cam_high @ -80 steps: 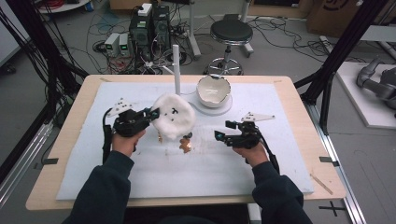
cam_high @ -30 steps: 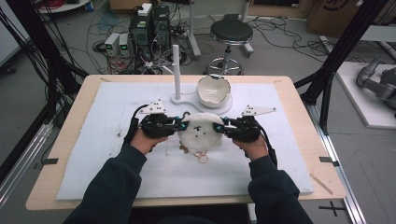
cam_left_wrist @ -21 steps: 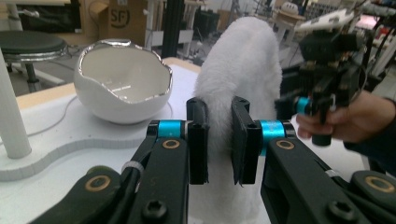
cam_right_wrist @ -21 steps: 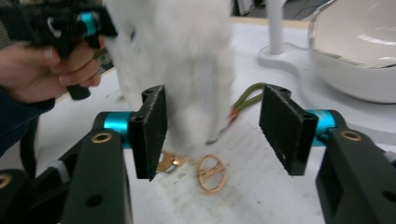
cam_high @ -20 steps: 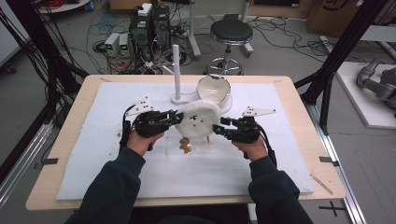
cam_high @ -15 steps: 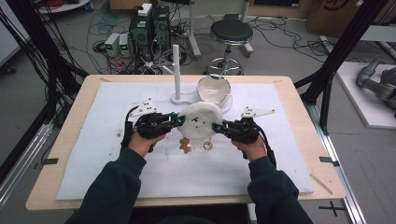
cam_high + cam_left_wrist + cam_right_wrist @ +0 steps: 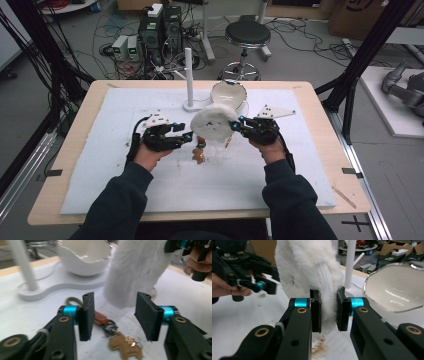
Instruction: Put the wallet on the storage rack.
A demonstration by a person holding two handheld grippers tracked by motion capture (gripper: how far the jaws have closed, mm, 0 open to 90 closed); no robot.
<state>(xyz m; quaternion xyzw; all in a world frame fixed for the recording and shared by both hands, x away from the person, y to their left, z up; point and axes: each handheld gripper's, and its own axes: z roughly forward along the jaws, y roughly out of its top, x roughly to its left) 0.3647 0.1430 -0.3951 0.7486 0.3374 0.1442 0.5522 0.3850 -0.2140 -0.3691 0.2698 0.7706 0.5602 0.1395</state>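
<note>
A white fluffy pouch (image 7: 214,121) hangs over the mat, lifted at its right edge. My right gripper (image 7: 236,124) is shut on it; in the right gripper view its pads (image 7: 316,311) pinch the fur beside a white braided cord (image 7: 325,277). My left gripper (image 7: 189,137) stands just left of the pouch. Its jaws have just been opening and stand open (image 7: 115,315); the pouch (image 7: 135,272) hangs beyond them, untouched. A key ring with a brown horse charm (image 7: 125,346) and a leather strap lies on the mat below the pouch (image 7: 199,155).
A white stand with an upright post (image 7: 189,80) and a white bowl (image 7: 229,94) sits just behind the pouch. A grey three-cornered plate (image 7: 272,111) lies right of the bowl. White mat (image 7: 100,165) covers the wooden table.
The left gripper has let go of the pouch and drawn back slightly to the left and down. The right gripper has shut on the pouch's right edge and holds it alone.
</note>
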